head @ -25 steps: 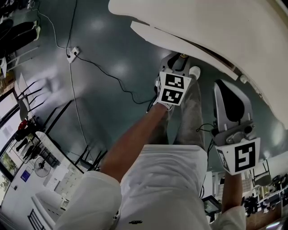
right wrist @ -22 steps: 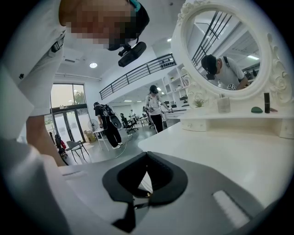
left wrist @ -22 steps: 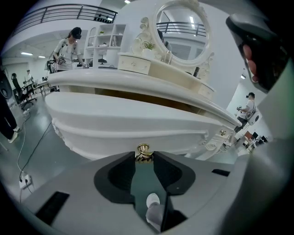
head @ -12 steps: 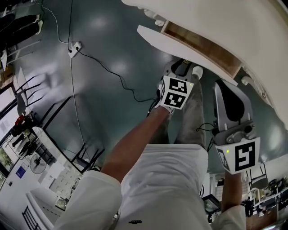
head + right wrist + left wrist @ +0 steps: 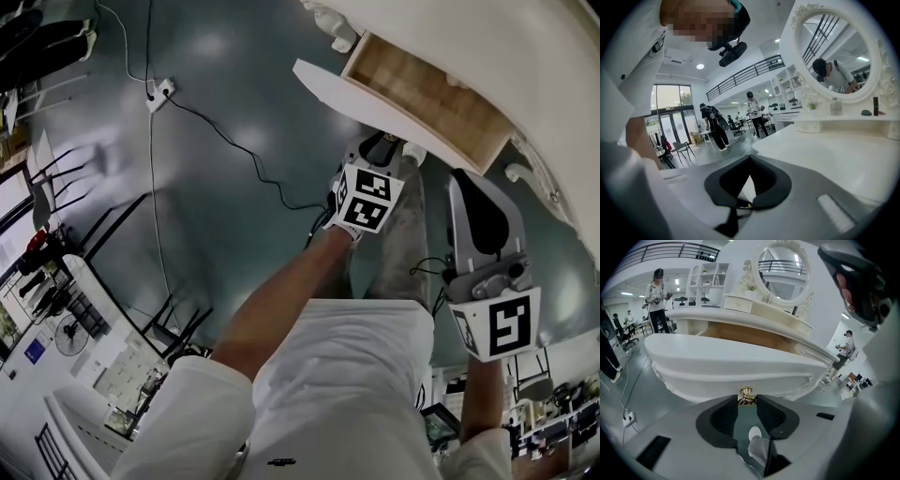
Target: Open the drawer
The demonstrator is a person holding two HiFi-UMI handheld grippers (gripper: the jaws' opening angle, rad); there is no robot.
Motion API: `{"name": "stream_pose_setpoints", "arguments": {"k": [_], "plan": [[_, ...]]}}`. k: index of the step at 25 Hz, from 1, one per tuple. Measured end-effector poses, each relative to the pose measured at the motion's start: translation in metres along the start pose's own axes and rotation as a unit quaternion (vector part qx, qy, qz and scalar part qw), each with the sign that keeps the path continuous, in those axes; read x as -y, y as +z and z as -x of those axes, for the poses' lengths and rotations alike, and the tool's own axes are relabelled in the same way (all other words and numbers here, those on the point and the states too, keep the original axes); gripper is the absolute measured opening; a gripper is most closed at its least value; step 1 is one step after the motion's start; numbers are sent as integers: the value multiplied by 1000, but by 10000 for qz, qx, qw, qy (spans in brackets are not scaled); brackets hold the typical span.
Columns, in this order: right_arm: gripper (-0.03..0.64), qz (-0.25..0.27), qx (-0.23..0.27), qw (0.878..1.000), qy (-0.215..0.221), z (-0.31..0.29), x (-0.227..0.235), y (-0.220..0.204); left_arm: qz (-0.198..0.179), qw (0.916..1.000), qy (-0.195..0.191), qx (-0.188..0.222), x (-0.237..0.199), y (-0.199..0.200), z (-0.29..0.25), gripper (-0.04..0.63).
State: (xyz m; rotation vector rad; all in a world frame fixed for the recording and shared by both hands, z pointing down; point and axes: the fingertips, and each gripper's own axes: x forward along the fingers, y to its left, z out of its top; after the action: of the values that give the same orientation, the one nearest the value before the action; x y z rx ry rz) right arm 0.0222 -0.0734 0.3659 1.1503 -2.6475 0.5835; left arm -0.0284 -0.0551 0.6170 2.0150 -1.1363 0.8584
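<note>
The left gripper [image 5: 747, 400] is pinching the small gold knob [image 5: 746, 392] on the front of the drawer [image 5: 370, 101], its fingers closing on the knob's neck from 9 and 3 o'clock. In the head view the drawer is sitting at about 1 o'clock, standing partly out of the white dressing table [image 5: 525, 56] with its wooden floor showing (nothing inside that I can make out). The pull seems to be under way rather than finished. The right gripper [image 5: 750, 158] is hanging idle at 3 o'clock of the left one, fingers pressed together at the tips on nothing. The next move is probably calling for a straight draw toward 7 o'clock in the head view, square to the drawer front. The rounded knob could be slipping free if the pull is angling sideways.
</note>
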Motion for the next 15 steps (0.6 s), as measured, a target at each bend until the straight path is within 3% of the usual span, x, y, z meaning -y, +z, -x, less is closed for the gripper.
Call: {"name": "stream_pose_setpoints", "arguments": {"k": [15], "plan": [[11, -99, 0, 9999, -42, 0, -19, -6, -55, 9998, -90, -142, -2, -29, 19, 127]]}}
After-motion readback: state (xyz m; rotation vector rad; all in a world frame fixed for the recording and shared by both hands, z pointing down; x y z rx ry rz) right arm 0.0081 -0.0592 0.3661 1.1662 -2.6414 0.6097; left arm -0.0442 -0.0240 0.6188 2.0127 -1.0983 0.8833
